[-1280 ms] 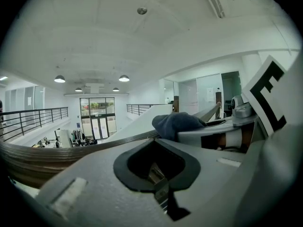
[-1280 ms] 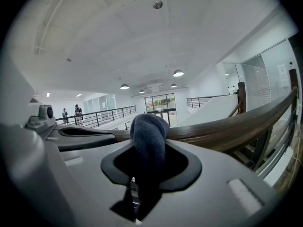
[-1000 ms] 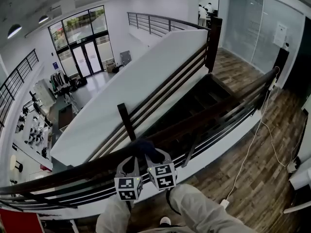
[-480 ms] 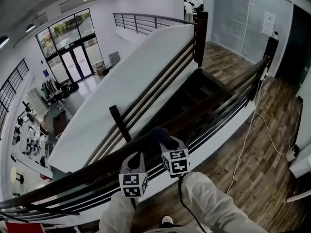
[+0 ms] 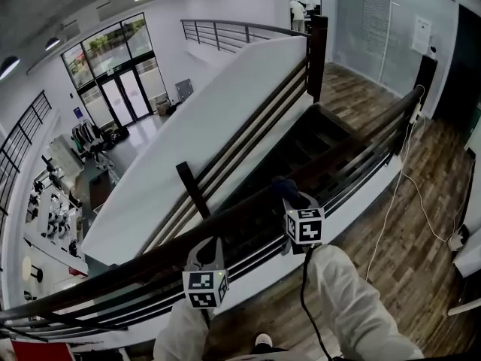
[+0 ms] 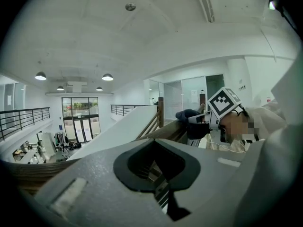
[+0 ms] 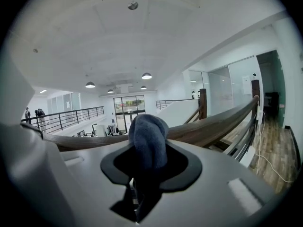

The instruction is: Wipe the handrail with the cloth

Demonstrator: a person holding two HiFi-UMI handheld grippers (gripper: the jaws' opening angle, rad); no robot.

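The dark wooden handrail [image 7: 218, 124] runs slantwise across the stairwell, from low at the left to high at the right. Up along it sits the right gripper [image 5: 290, 195], jaws clamped on a dark blue cloth [image 7: 147, 138] — the cloth bulges out past the jaw tips and lies against the top of the rail. The left gripper [image 5: 204, 256] sits lower down the same rail, well apart from the right, its jaws together with nothing between them.

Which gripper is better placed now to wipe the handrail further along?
Right: the right gripper is shut on the cloth, which lies against the handrail. The left gripper holds nothing.
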